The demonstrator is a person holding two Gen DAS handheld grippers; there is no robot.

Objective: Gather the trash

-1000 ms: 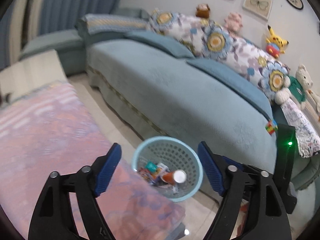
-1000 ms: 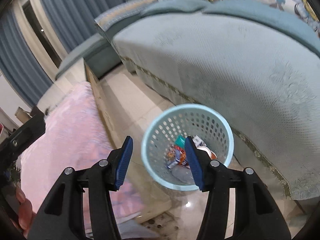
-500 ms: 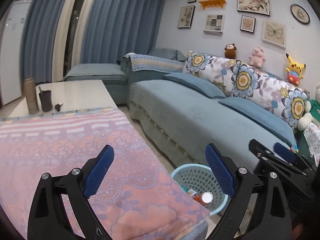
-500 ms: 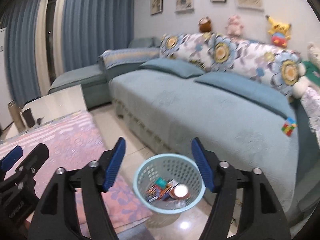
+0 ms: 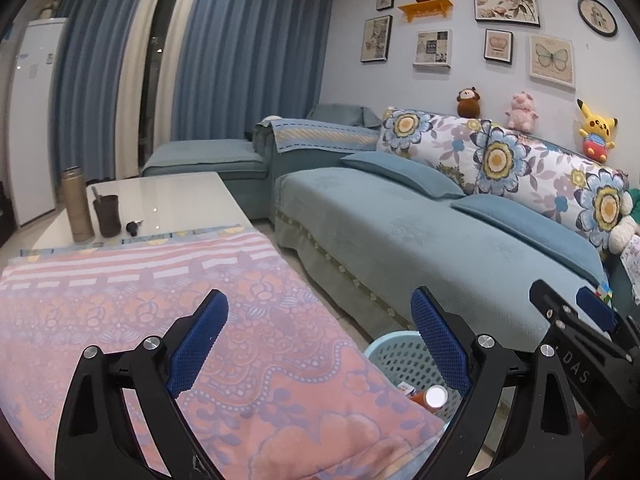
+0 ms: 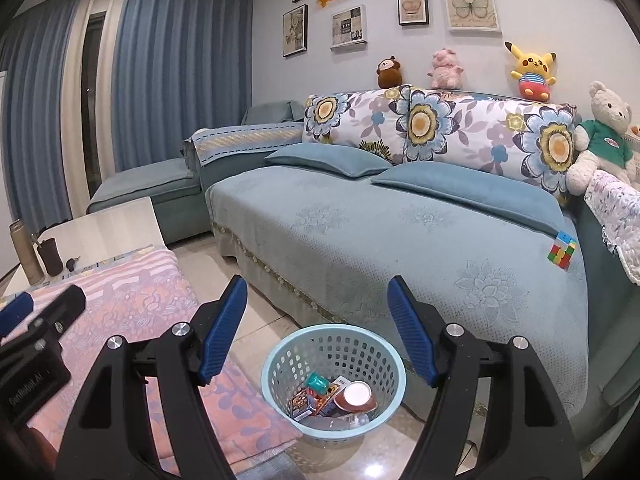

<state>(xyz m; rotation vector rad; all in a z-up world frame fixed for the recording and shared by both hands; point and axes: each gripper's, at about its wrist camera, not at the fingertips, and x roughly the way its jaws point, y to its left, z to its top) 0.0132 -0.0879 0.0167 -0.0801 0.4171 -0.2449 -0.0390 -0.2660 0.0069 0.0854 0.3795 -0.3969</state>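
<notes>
1. I hold both grippers wide, nothing in them: left (image 5: 318,338), right (image 6: 316,330).
2. The round, perforated plastic bin (image 6: 280,364) sits on glossy tile between table (image 6: 120,220) and sofa (image 6: 360,232), holding trash (image 6: 332,398).
3. A soft patterned cloth (image 5: 120,320) drapes the table edge just beside the bin.

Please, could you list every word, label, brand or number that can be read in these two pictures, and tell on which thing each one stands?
"DAS": white letters on the black body of the right tongs, seen from the left wrist view; more may be hidden.
"GenRobot.AI": faint letters on the black body of the left tongs, seen from the right wrist view.
Wrappers in the trash basket: print too small to read.
Framed pictures on the wall: text too blurred to read.
</notes>
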